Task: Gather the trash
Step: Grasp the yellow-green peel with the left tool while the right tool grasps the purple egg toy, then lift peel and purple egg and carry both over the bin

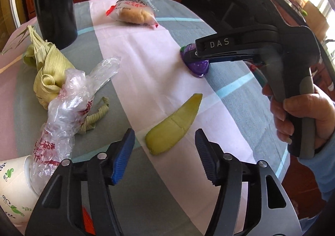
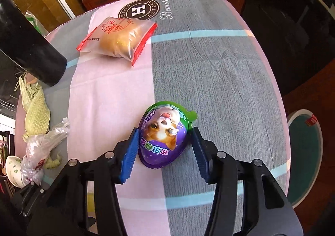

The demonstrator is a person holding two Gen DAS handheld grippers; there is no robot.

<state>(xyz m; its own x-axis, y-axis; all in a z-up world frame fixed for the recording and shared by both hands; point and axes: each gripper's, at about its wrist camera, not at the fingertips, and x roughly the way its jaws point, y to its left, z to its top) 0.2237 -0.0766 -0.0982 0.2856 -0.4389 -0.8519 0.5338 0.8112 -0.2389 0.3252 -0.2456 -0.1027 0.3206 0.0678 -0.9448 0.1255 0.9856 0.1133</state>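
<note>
A yellow-green piece of peel (image 1: 178, 118) lies on the tablecloth, its near end between the fingertips of my left gripper (image 1: 165, 132). That gripper stands open, with its blue pads clear of the peel on both sides. A purple egg-shaped toy package (image 2: 161, 137) with a puppy picture and a green rim rests on the cloth. My right gripper (image 2: 165, 130) is shut on it, one blue pad against each side. The left wrist view shows the right gripper (image 1: 193, 55) from the side over the egg (image 1: 199, 67), with a person's hand (image 1: 303, 114) on its handle.
A sealed bread packet (image 2: 117, 39) lies at the far side. Dry leaf husks (image 1: 44, 68), a crumpled plastic bag (image 1: 69, 106) and a tipped paper cup (image 1: 12, 183) are on the left. A black cylinder (image 1: 54, 5) stands behind the husks. The round table's edge (image 2: 280, 110) drops off on the right.
</note>
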